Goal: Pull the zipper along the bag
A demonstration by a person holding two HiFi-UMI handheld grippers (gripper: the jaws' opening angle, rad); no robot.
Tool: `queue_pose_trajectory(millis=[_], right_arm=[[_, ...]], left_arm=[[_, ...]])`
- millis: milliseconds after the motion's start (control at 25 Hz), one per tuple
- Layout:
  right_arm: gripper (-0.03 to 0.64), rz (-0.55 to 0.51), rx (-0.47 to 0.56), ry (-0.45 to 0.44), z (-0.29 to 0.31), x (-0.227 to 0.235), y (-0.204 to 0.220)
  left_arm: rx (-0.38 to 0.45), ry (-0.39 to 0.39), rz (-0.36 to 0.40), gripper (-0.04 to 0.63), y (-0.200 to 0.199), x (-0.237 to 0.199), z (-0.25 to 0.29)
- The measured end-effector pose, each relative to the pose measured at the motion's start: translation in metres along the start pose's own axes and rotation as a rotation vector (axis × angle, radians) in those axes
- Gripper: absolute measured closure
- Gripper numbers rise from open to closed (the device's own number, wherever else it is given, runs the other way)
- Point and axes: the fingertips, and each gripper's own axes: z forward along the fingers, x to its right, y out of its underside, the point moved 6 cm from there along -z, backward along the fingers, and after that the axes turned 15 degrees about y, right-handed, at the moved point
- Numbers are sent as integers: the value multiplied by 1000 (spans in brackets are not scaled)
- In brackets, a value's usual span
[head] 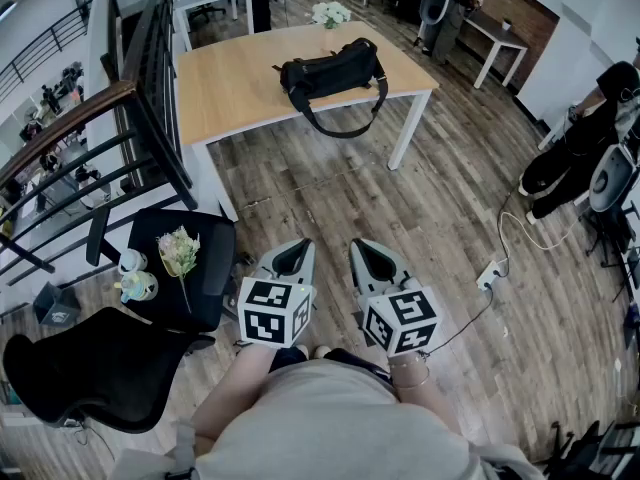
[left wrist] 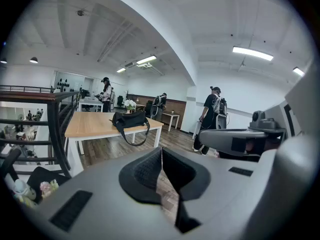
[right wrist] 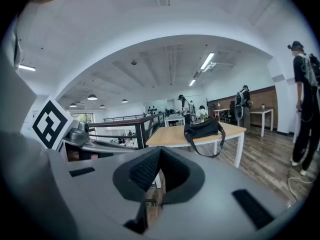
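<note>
Two grippers sit low and close to the person's body in the head view, side by side and well apart from the work. The left gripper (head: 291,255) has its jaws pressed together with nothing between them, and the left gripper view shows only floorboards below the closed pads. The right gripper (head: 373,257) is closed the same way, also empty.

The black bag (head: 330,72) lies on the wooden table (head: 230,88) across the room, near the table's front edge. Its strap (head: 342,126) loops down over that edge. From here it is too small to tell whether the zipper is open, or what the bag holds. The bag also shows ahead of each gripper (left wrist: 129,119) (right wrist: 202,128).

A bunch of white flowers (head: 330,13) stands at the table's far edge, just behind the bag; its vessel cannot be made out.

To the person's left, a black seat (head: 210,268) carries a white cup (head: 130,260) and a pale green pot (head: 138,287), close together, contents not visible. A small bouquet (head: 178,253) lies just beside them.
</note>
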Motion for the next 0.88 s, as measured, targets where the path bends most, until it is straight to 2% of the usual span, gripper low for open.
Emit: queue_pose_trajectory(millis=[560, 760, 880], right_arm=[[612, 12, -12, -10, 5, 5, 3], [611, 38, -14, -57, 5, 5, 7], [611, 55, -16, -54, 4, 11, 8]], left_arm=[[-24, 6, 4, 575, 4, 1, 9], [-1, 49, 3, 574, 3, 6, 12], [5, 52, 6, 574, 4, 7, 12]])
